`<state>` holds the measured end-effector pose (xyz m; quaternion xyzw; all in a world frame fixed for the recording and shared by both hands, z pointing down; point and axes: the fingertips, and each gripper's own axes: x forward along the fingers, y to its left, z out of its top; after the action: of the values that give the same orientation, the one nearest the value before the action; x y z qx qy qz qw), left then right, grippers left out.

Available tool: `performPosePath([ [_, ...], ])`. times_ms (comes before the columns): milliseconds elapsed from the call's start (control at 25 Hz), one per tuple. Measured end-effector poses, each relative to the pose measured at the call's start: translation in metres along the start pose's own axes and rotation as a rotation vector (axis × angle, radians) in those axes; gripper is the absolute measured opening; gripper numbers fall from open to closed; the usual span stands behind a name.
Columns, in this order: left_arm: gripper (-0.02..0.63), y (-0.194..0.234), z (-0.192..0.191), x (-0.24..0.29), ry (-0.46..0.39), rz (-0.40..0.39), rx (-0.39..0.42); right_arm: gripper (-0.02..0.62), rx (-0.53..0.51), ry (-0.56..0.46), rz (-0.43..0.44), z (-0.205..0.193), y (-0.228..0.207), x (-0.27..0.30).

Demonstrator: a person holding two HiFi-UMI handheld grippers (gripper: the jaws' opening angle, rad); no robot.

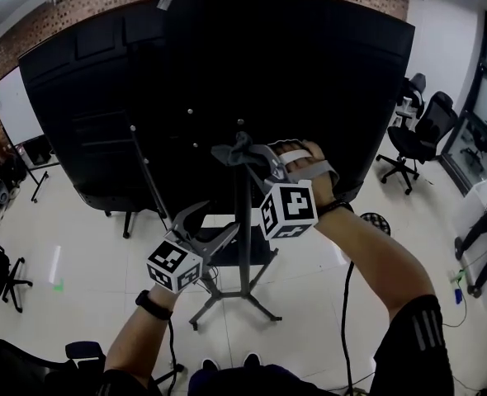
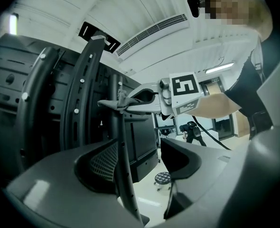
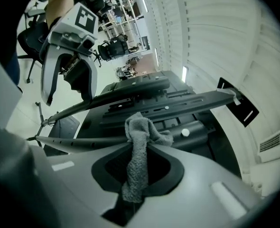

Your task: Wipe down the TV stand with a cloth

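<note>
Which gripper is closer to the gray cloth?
Right. The right gripper is shut on the cloth, holding it against the stand's pole. The left gripper is lower down, jaws apart with the same pole between them, not touching the cloth.

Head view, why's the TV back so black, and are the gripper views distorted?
Head view: the TV back is underexposed against the bright floor. Left gripper view: strong fisheye bending, near fingers soft. Right gripper view: cloth sharp, ceiling glaring white.
</note>
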<state>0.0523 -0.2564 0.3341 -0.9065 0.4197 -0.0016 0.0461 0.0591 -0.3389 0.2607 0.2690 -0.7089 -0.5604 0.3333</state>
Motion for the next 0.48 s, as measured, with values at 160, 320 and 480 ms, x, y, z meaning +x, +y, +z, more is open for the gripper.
performPosePath([
  [160, 0.307, 0.005, -0.013, -0.004, 0.016, 0.001, -0.017, 0.043, -0.003, 0.018, -0.018, -0.004, 0.018, 0.001],
  [320, 0.307, 0.007, -0.028, -0.005, 0.029, -0.005, -0.048, 0.044, -0.011, 0.040, -0.011, -0.004, 0.038, 0.001],
  [480, 0.307, 0.008, -0.048, -0.003, 0.059, -0.027, -0.063, 0.043, -0.020, 0.076, 0.021, -0.013, 0.073, 0.010],
])
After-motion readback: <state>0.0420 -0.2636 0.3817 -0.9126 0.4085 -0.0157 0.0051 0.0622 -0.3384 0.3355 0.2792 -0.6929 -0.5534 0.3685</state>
